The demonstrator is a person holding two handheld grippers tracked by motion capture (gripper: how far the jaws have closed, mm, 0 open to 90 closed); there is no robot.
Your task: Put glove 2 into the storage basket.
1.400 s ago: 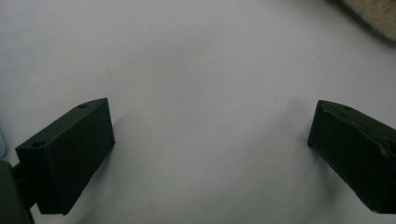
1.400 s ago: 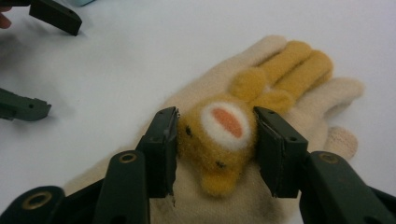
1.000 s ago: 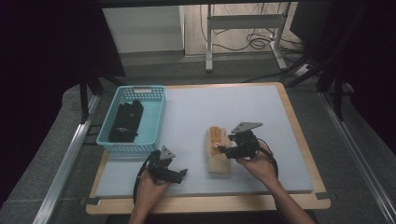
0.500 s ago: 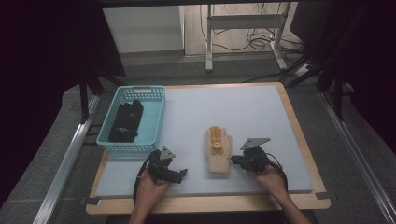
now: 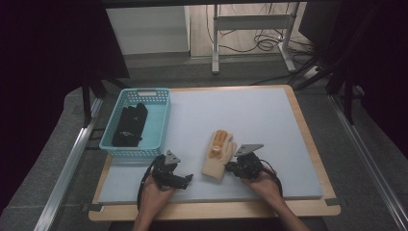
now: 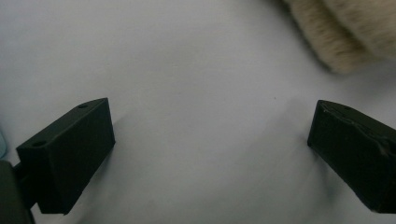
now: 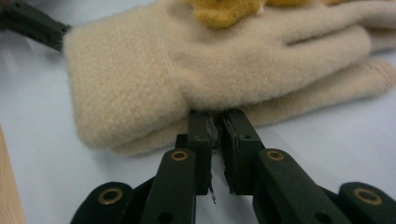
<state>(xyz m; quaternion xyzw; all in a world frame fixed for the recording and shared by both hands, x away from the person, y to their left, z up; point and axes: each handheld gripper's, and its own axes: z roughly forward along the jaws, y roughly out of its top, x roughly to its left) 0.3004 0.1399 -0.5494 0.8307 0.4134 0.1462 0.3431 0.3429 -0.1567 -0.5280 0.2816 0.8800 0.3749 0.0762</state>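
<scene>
Two grippers: right gripper (image 7: 214,122) clenched, tips hidden under glove (image 7: 196,70); left gripper (image 6: 210,154) released.

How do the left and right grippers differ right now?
The left gripper has its jaws spread wide over bare mat, holding nothing; the right gripper has its jaws nearly together, pinching the edge of the beige glove. The left gripper sits just short of the glove's cuff; the right touches the glove. Both rest low near the table's front edge.

Right gripper (image 7: 212,114) tips sit under the beige glove's (image 7: 187,70) edge; whether fabric lies between them cannot be told. Glove fingertips cut off at frame's right edge.
</scene>
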